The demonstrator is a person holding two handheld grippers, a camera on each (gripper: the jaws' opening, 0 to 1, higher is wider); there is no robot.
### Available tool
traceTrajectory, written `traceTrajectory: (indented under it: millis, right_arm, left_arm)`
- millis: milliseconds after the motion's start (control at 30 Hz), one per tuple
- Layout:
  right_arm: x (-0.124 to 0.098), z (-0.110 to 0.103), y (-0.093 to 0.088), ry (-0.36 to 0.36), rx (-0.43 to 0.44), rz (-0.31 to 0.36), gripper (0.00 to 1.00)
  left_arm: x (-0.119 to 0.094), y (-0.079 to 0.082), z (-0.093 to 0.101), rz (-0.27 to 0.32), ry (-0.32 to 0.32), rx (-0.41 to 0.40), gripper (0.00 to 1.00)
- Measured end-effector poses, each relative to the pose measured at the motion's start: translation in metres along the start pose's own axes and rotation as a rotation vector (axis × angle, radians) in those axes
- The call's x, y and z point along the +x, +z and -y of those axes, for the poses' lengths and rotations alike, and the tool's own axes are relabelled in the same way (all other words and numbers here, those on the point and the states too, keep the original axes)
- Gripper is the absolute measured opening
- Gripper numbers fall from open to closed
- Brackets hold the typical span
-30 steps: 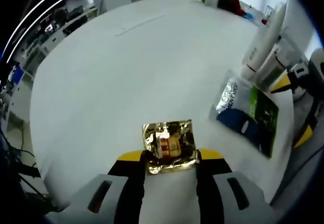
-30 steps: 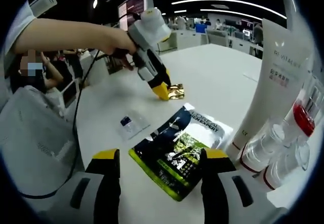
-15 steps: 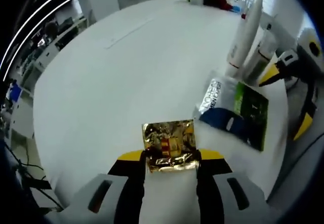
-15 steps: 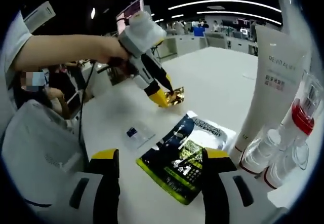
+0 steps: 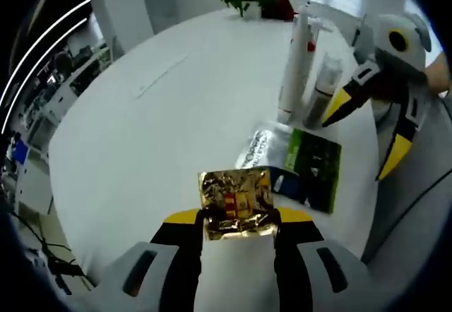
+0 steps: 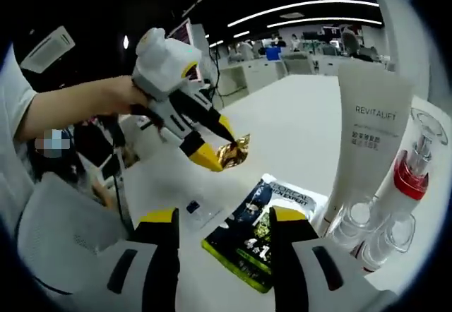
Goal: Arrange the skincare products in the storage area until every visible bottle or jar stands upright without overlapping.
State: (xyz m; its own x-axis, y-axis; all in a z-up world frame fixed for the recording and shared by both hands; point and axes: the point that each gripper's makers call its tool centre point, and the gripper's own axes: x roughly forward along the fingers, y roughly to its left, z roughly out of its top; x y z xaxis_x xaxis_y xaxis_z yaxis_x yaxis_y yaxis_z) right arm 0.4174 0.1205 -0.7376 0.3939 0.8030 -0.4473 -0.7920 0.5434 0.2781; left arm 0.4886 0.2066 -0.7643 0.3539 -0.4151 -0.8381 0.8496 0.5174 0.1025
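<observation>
The left gripper (image 5: 239, 220) pinches a gold packet (image 5: 236, 203), lifted above the white table (image 5: 162, 128). Near the packet, a dark sachet (image 6: 265, 231) lies flat. Just beside the sachet stand a white tube (image 6: 364, 142) and clear bottles (image 6: 385, 220). The right gripper (image 6: 222, 220) hovers over the sachet, jaws spread wide, holding nothing.

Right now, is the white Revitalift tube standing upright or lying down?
Upright. The white tube stands on its cap end on the table, beside the red-collared pump bottle.

Left claw (image 6: 224, 151) grips gold sachet (image 6: 235, 150), apparently above white table (image 6: 296, 125).
</observation>
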Motion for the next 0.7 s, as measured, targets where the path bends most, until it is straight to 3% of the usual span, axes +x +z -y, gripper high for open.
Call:
traceTrajectory:
  millis: [300,433,600,700]
  right_arm:
    - [-0.013,0.009,0.014,-0.004,0.118,0.038,0.28]
    - [-0.011,-0.004,0.017,0.043,0.217,0.047,0.32]
    - [-0.011,-0.009,0.016,0.048,0.262,0.045,0.29]
    - [-0.011,-0.009,0.017,0.062,0.326,0.046,0.27]
  left_arm:
    - [-0.021,0.016,0.037,0.004,-0.017,0.086,0.43]
    - [-0.027,0.024,0.052,0.017,-0.025,0.117,0.43]
    - [-0.038,0.038,0.08,0.035,-0.042,0.144,0.43]
    - [-0.037,0.038,0.084,0.043,-0.046,0.16,0.43]
